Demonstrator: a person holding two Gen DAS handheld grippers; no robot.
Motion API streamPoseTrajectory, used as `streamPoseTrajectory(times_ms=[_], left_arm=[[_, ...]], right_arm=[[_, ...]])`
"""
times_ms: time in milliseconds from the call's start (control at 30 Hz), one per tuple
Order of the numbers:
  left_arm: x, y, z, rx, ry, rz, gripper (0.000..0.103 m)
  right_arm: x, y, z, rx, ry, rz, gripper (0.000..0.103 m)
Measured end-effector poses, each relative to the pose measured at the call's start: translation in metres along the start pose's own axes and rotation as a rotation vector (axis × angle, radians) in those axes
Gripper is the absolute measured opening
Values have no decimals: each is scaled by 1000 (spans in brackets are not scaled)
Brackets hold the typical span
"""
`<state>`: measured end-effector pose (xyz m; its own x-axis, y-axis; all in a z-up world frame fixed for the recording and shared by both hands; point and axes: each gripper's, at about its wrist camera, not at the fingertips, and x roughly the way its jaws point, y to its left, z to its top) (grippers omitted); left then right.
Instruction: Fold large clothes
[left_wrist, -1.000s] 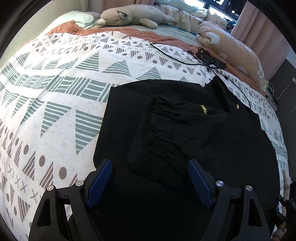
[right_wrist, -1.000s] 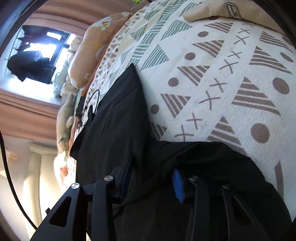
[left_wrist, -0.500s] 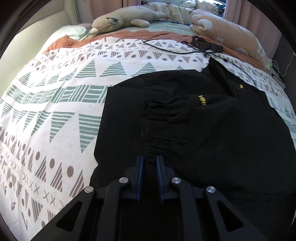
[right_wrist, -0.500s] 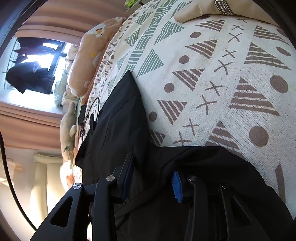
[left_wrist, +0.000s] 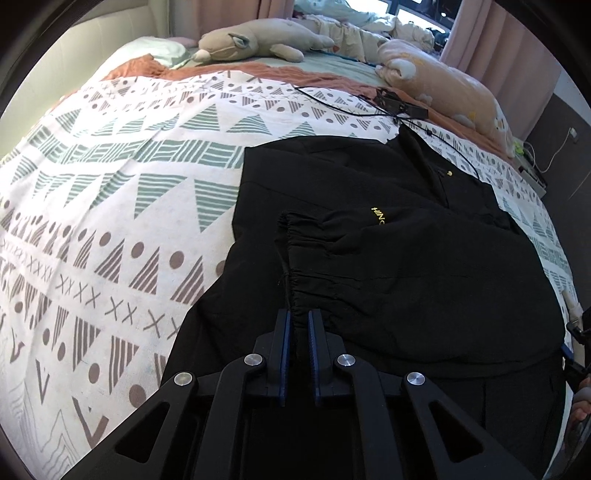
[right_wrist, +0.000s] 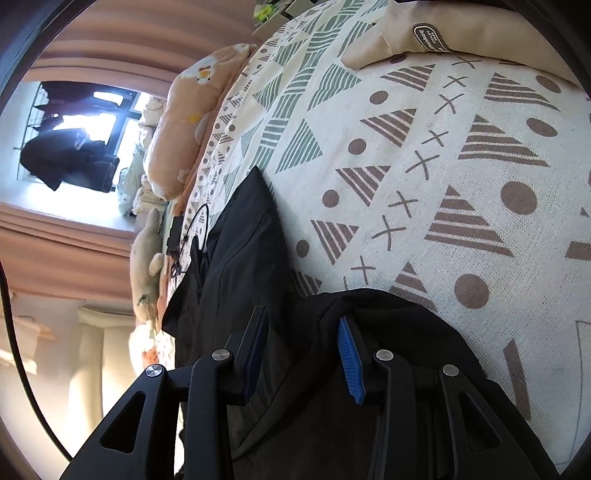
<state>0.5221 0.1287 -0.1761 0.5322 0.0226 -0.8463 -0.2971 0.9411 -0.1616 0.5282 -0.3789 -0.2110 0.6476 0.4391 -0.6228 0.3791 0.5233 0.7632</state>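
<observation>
A large black garment (left_wrist: 406, 266) with small yellow lettering lies spread on the patterned bedspread (left_wrist: 122, 206). One part with an elastic gathered edge is folded over its middle. My left gripper (left_wrist: 300, 325) is shut on the near end of that gathered edge. In the right wrist view the same black garment (right_wrist: 236, 254) stretches away to the left. My right gripper (right_wrist: 303, 325) is open, its jaws set around a raised fold of the black cloth.
A grey plush toy (left_wrist: 251, 42) and a peach plush pillow (left_wrist: 450, 88) lie at the head of the bed. A black cable with a small device (left_wrist: 391, 103) runs across the bedspread beyond the garment. A beige cushion (right_wrist: 461, 33) lies at the right.
My left gripper has closed on the gathered edge and lifted it a little toward me. The right gripper has stayed open over the cloth, barely shifting.
</observation>
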Motion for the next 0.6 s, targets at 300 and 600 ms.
streamPoseTrajectory(times_ms=[300, 600], left_arm=[[0, 26, -10, -161, 24, 22, 19], [-44, 42, -33, -201, -69, -53, 79]], right_arm=[[-4, 18, -3, -119, -4, -82, 41], [-32, 36, -23, -275, -38, -183, 63]])
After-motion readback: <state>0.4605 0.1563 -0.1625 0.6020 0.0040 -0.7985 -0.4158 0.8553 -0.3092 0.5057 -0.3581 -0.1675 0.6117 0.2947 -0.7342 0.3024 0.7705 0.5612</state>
